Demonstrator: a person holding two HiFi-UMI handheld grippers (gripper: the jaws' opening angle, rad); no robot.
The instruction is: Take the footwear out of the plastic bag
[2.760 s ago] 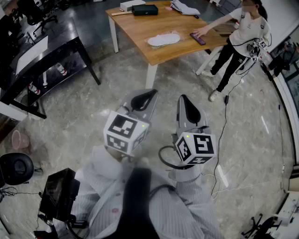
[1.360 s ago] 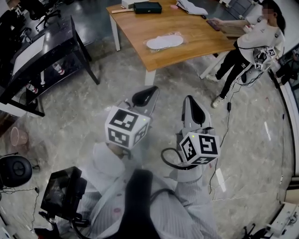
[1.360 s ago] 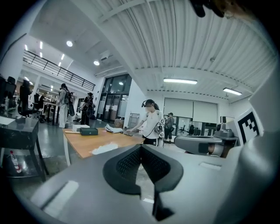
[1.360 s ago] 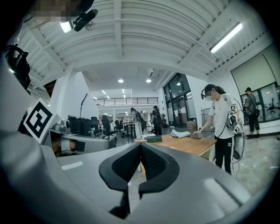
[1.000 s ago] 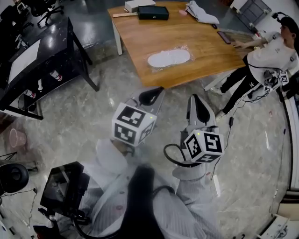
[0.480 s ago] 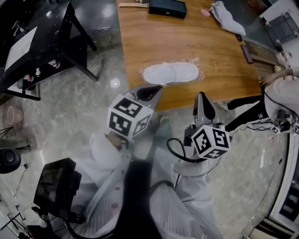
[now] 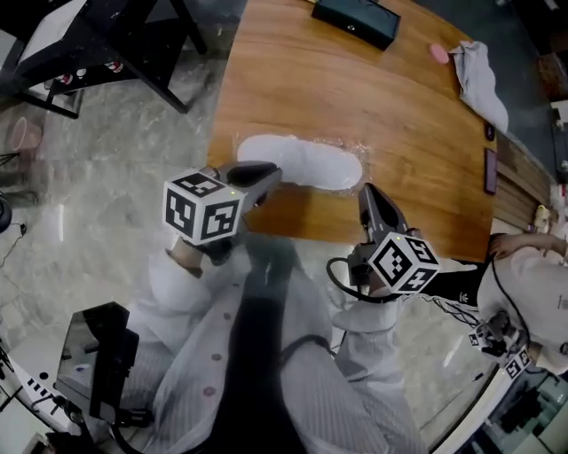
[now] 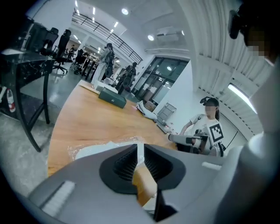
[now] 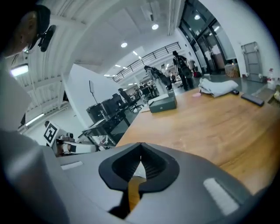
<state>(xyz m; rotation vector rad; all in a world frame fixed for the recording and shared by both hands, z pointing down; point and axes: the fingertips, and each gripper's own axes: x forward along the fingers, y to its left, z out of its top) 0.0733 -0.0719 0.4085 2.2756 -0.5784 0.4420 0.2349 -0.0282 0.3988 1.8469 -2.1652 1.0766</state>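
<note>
The left gripper (image 7: 264,172) hangs over the left end of the bag (image 7: 306,162), its jaws opening to a narrow slit with nothing between them. The right gripper (image 7: 371,195) sits at the edge of the table (image 7: 373,106), jaws clenched and empty. The bag lies flat near that edge, with the white footwear (image 7: 330,168) inside it. A slit this narrow may skid off the slick film, or it may pinch film and footwear together, so nothing comes free. Pulling toward the edge while the right gripper pins nothing could drag the whole lot to the floor. Farther off, the box (image 7: 357,19) and the cloth (image 7: 479,78) lie well apart from the bag and look like no hazard
</note>
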